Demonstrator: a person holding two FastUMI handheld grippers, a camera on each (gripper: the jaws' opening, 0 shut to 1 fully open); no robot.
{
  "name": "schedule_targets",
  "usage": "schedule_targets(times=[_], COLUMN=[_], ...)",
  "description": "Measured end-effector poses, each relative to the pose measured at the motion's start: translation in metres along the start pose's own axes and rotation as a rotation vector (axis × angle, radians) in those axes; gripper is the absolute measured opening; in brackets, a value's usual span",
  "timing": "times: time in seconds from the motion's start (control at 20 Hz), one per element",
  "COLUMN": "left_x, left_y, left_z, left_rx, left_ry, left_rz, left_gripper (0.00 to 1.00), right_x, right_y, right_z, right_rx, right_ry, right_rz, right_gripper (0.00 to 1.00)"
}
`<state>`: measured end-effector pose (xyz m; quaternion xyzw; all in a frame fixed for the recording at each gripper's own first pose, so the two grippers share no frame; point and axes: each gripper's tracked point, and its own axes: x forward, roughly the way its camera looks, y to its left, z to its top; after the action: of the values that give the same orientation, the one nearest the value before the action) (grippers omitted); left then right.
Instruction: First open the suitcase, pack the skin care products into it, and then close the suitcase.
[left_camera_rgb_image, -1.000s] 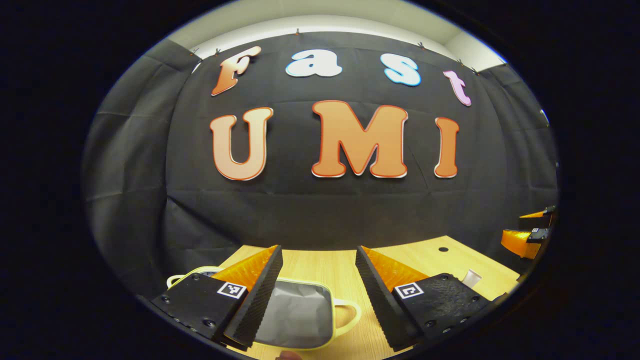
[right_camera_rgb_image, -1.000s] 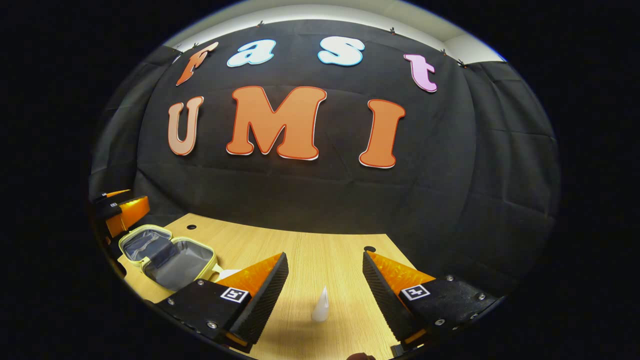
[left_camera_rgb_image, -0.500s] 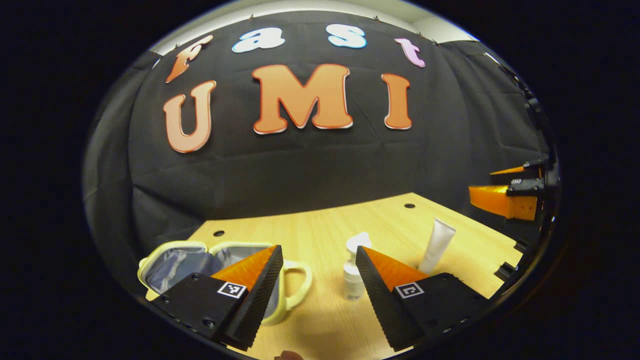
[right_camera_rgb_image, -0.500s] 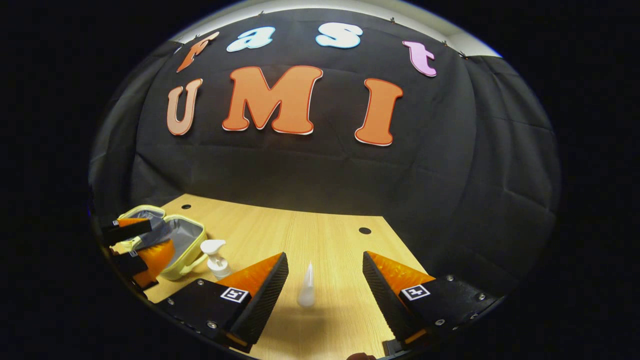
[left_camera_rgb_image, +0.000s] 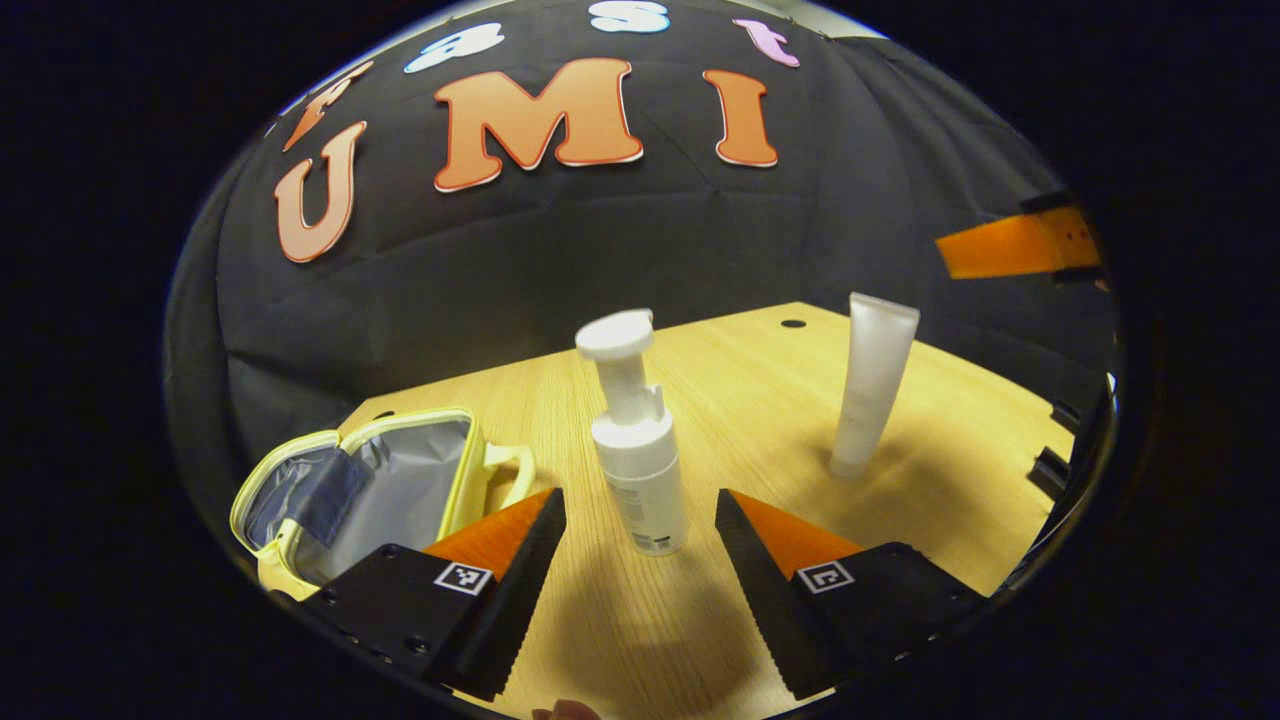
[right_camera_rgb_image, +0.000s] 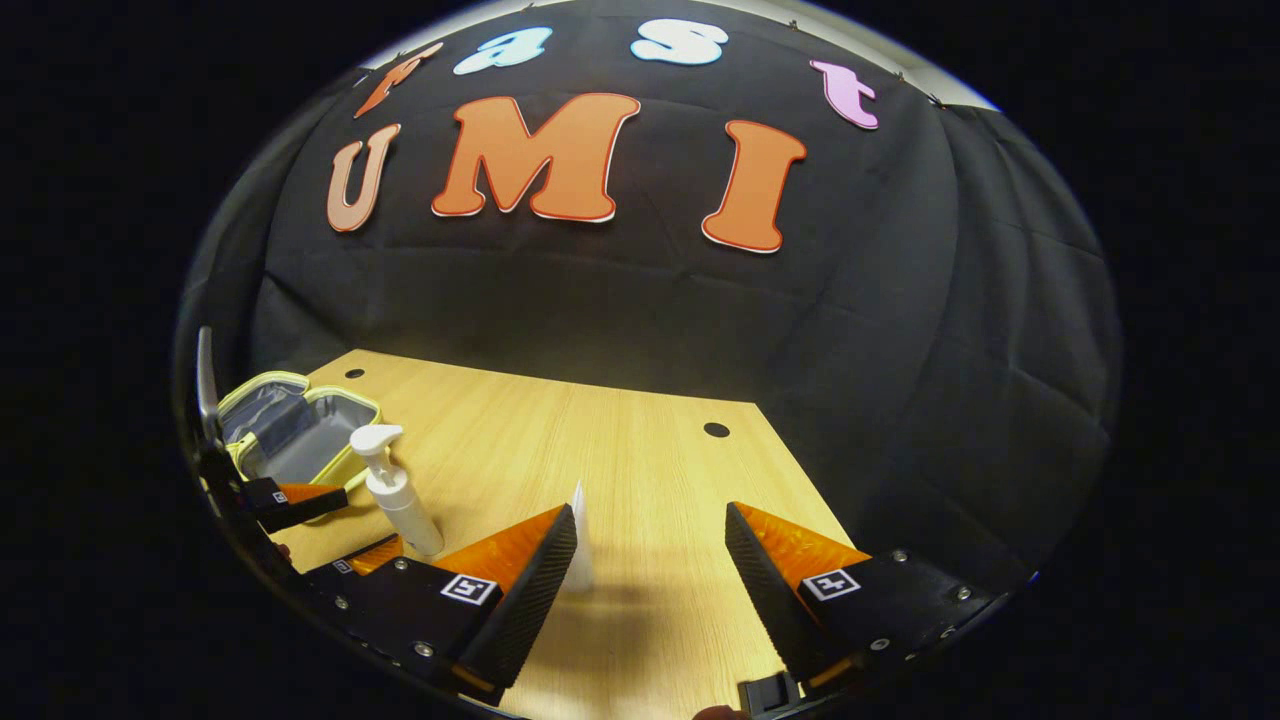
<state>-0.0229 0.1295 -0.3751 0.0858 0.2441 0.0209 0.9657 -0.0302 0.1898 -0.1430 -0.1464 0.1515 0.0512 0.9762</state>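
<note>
A small yellow suitcase (left_camera_rgb_image: 400, 480) lies open on the wooden table (left_camera_rgb_image: 750, 390), showing its grey lining. A white pump bottle (left_camera_rgb_image: 635, 450) stands upright just ahead of my left gripper (left_camera_rgb_image: 638, 498), which is open, its fingers apart on either side of the bottle's base. A white tube (left_camera_rgb_image: 872, 380) stands on its cap to the right. In the right gripper view, my right gripper (right_camera_rgb_image: 650, 512) is open, and the tube (right_camera_rgb_image: 578, 545), seen edge-on, stands close to its left finger. The pump bottle (right_camera_rgb_image: 395, 495) and the suitcase (right_camera_rgb_image: 300, 435) are at the far left.
The black cloth wall rises close behind the table (right_camera_rgb_image: 620, 440). Small round holes (right_camera_rgb_image: 716, 429) mark the tabletop near its back edge. The left gripper's fingers (right_camera_rgb_image: 305, 495) show beside the pump bottle. The table's right edge (left_camera_rgb_image: 1050, 470) runs near the tube.
My left gripper has swung right from over the suitcase and come down to the pump bottle, now between its open fingers. The right gripper has lowered and shifted right, so the tube sits by its left finger.
</note>
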Motion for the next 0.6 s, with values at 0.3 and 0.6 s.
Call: schedule_targets(times=[0.3,0.6], left_x=[0.05,0.079], left_y=[0.0,-0.007], left_z=[-0.007,-0.008], left_rx=[-0.003,-0.004], left_ry=[0.018,0.032], left_rz=[0.04,0.015], left_gripper=[0.95,0.67], right_x=[0.013,0.015], right_y=[-0.014,-0.023], right_z=[-0.013,-0.019], right_rx=[-0.011,-0.007], right_ry=[0.039,0.054], right_rz=[-0.009,-0.02], right_gripper=[0.95,0.95])
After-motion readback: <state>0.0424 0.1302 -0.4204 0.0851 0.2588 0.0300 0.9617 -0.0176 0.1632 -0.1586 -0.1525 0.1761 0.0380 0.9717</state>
